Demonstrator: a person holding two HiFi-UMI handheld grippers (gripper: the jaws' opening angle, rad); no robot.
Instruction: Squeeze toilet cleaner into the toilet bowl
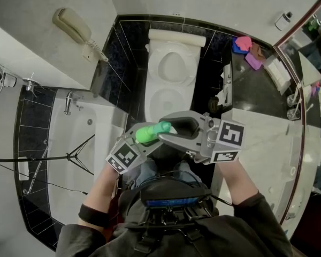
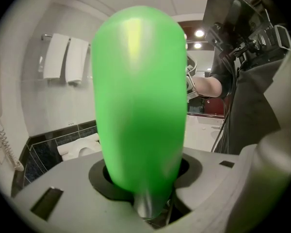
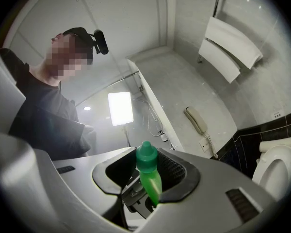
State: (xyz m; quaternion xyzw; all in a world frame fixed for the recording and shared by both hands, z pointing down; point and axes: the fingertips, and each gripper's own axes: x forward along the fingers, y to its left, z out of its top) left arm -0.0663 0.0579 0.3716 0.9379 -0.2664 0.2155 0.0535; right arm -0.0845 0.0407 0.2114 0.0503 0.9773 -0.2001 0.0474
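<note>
Green bottle (image 1: 151, 132) of cleaner is lying roughly level between the two grippers, in front of the person and on the near side of the toilet bowl (image 1: 153, 96), not over it. The left gripper (image 2: 145, 191) is clamping the bottle's base end, its jaws pressing on both flanks of the body, which is filling most of the left gripper view. The right gripper (image 3: 146, 193) is gripping the opposite end, its jaws bearing on the neck just under the cap (image 3: 146, 160). The cap is sitting in place and is pointing to the right in the head view. No liquid is showing anywhere.

Assessment: the step in hand is preparing the bottle, most likely opening the cap. Squeezing is not taking place.

The next move is calling for the right gripper to work the cap loose while the left is bracing the body without crushing it. After that, the bottle is needing to travel to the far side, over the bowl, with the nozzle tipping downward before any pressure is applied.
</note>
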